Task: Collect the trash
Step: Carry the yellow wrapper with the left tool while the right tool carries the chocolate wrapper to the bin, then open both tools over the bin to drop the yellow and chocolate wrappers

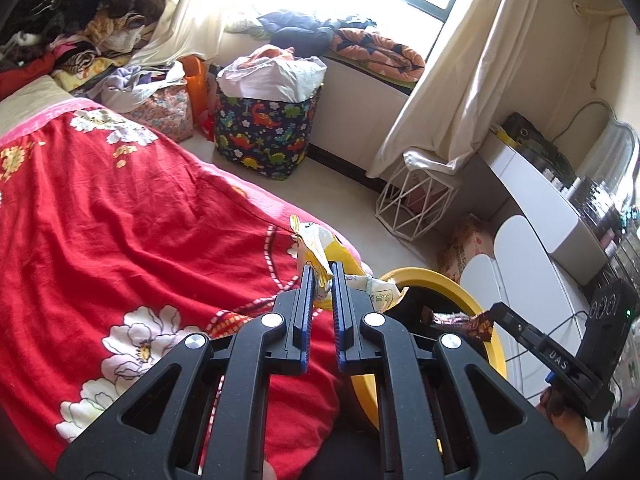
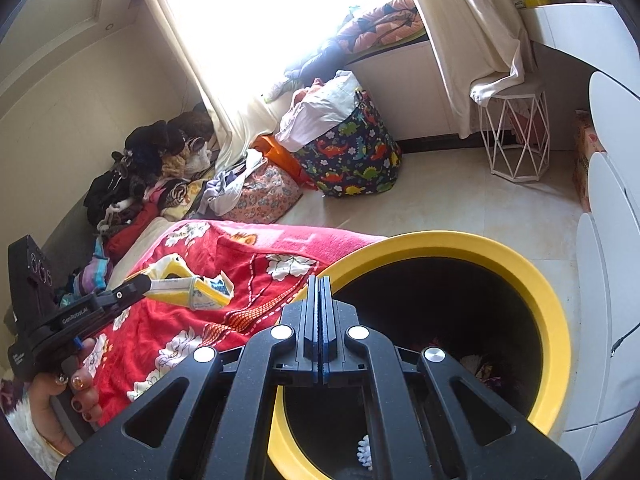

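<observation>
Nearest in the left wrist view, the left claw (image 1: 322, 270) is seen narrowed almost to nothing, and a yellow snack wrapper (image 1: 316, 244) is pinched between its blue pads. The wrapper's long axis is run forward and a little upward from the tips, with a crumpled tail spilled to the right of them. Beneath the claw a red flowered blanket (image 1: 120, 220) is spread.

Just to the right of this claw, and slightly beyond it, the yellow bin (image 1: 440, 280) is found, its rim partly hidden by the wrapper's tail. The coming move is judged to turn on this one relation: the wrapper has to be carried rightward until it hangs over the dark mouth, and only then let go.

The right claw (image 2: 320, 280) is seen pressed shut, its tips poised over the near rim of the bin (image 2: 552, 320), so it is plainly the nearer of the two. From the left wrist view a brown wrapper (image 1: 456, 320) appears to be nipped at its tip and held level above the opening; in its own view that wrapper cannot be made out. Some litter is glimpsed inside the bin.

Further off, on the floor ahead of both claws, a dinosaur-print basket (image 1: 264, 136) and a white wire stool (image 1: 412, 208) are stood under the window
</observation>
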Available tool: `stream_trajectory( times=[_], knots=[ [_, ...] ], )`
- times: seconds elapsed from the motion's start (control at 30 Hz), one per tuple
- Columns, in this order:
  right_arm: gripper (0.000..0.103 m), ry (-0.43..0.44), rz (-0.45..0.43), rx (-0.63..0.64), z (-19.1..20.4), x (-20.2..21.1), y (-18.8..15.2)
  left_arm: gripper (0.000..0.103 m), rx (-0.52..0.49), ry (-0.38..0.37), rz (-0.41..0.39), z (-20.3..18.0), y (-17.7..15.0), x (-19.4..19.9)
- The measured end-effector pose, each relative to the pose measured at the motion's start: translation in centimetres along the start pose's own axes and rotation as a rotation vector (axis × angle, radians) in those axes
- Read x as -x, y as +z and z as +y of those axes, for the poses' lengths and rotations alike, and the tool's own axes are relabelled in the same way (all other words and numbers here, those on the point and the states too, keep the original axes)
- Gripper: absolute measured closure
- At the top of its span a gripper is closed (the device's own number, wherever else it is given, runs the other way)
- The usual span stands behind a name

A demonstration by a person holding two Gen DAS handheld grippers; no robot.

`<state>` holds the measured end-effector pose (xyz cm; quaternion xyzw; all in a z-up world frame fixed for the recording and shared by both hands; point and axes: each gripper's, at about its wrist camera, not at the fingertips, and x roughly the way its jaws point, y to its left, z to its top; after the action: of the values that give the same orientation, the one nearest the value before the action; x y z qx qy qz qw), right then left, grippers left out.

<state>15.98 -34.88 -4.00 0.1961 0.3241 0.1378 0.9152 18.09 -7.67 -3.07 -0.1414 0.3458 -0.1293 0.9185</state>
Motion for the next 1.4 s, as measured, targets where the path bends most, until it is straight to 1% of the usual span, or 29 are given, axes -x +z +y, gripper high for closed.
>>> stream_trajectory(
  times=[0.8, 1.07, 1.4],
  knots=[
    [0.102, -0.069, -0.061, -0.039, -2.9, 2.6, 0.4, 0.098, -0.128, -0.070, 0.050, -5.3, -2.0, -0.9],
    [0.102, -0.086, -0.069, -0.060, -3.7, 3.1, 0.3, 0.098, -0.174, -0.092, 0.079, -7.0, -3.0, -1.5],
    [0.102, -0.097, -0.070, -0.089, -4.8, 3.3, 0.1, 0.098, -0.237, -0.123, 0.134, -9.4, -4.8, -2.8]
  ],
)
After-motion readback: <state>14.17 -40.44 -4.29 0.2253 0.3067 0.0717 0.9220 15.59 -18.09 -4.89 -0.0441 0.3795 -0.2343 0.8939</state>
